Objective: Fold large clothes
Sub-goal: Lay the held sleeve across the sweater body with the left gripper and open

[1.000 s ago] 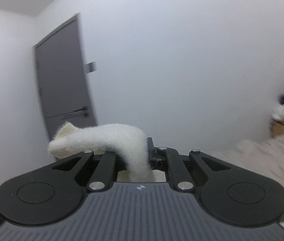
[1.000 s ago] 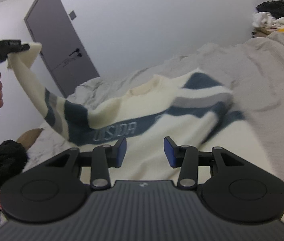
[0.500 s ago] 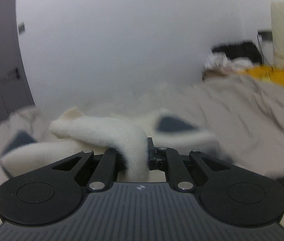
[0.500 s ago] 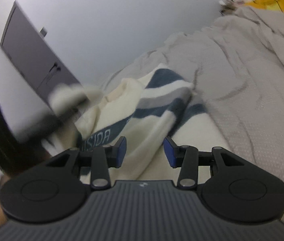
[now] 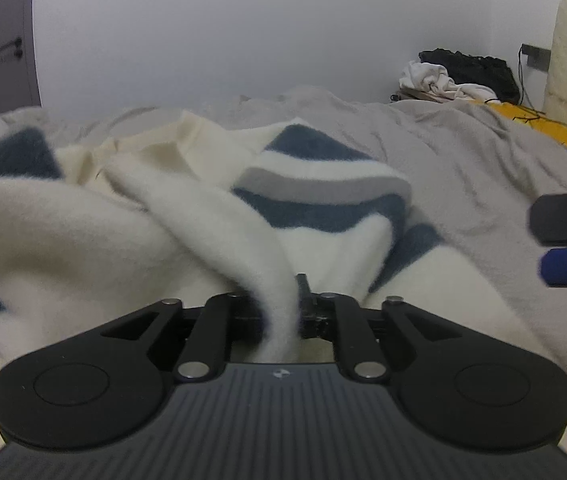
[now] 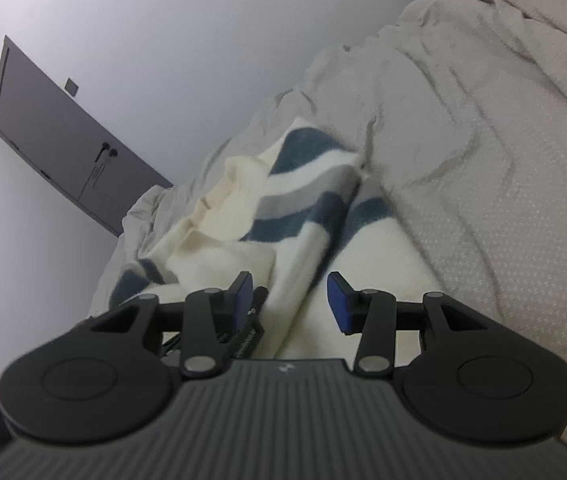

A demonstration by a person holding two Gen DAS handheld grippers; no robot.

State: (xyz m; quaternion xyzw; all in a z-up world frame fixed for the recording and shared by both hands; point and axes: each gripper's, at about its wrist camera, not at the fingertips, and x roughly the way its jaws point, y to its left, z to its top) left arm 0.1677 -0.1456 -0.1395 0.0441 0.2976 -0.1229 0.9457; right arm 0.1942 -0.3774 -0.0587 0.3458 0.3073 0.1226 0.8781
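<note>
Left gripper (image 5: 283,312), jaws just easing apart, clamps the striped sweater's (image 5: 323,184) cream sleeve (image 5: 219,224); right gripper (image 6: 289,300) apart, empty.

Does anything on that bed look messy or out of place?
The striped sweater lies bunched and creased on the grey bedspread, its cream sleeve draped across the body and running between the left gripper jaws. Nothing looks torn or spilled.

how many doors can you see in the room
1: a grey door in the white wall beyond the bed's far end, also at the left wrist view's left edge. Others may be out of frame.
</note>
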